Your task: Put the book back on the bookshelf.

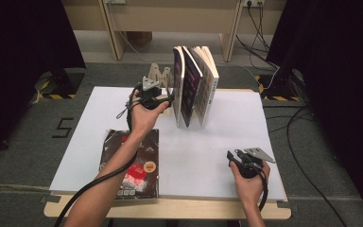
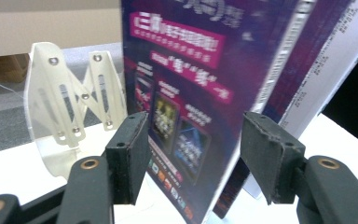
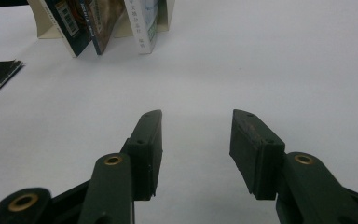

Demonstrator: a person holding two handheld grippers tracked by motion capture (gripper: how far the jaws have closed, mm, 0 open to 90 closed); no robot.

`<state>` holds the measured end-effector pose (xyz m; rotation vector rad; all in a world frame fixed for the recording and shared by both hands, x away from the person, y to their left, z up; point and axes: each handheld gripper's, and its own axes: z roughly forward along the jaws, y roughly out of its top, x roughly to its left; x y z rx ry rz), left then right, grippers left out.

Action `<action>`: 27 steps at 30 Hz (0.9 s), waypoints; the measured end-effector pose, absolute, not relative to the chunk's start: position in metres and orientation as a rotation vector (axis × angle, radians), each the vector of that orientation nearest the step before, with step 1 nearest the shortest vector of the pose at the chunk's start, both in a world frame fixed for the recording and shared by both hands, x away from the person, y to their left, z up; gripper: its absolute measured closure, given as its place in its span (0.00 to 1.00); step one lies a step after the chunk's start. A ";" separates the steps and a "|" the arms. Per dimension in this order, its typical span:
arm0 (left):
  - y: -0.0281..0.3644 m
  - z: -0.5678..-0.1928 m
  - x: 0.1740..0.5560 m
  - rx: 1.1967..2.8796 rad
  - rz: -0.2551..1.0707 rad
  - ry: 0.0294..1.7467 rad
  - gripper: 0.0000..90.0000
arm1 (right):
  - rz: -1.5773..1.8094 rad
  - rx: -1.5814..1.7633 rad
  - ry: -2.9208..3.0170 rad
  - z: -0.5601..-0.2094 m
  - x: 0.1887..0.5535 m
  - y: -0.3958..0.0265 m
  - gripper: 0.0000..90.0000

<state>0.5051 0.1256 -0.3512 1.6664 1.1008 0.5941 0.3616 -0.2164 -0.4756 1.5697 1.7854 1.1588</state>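
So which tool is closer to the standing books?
The left. The left tool is right beside the standing books, its jaws open around the near cover's edge without pressing it. The right tool sits open over bare table, well in front of them.

Lab/studio: black curtains [image 1: 23, 47], hazard-taped stands [image 1: 52, 92], floor cables [image 1: 307, 156].

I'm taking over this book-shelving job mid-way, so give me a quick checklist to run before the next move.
1. Left gripper free of the purple-covered upright book: ok, jaws open, pads apart from it.
2. Upright books standing unaided: cannot tell, they lean.
3. Cream accordion-style book stand upright on the white table: ok.
4. Right gripper open, nothing between its jaws: ok.
5. Dark glossy magazine lying flat, reachable: ok, at the table's near left edge.
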 end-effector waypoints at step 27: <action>0.230 -0.389 0.471 1.697 0.563 1.258 0.49 | 1.178 1.533 1.800 -0.465 0.363 -0.205 0.60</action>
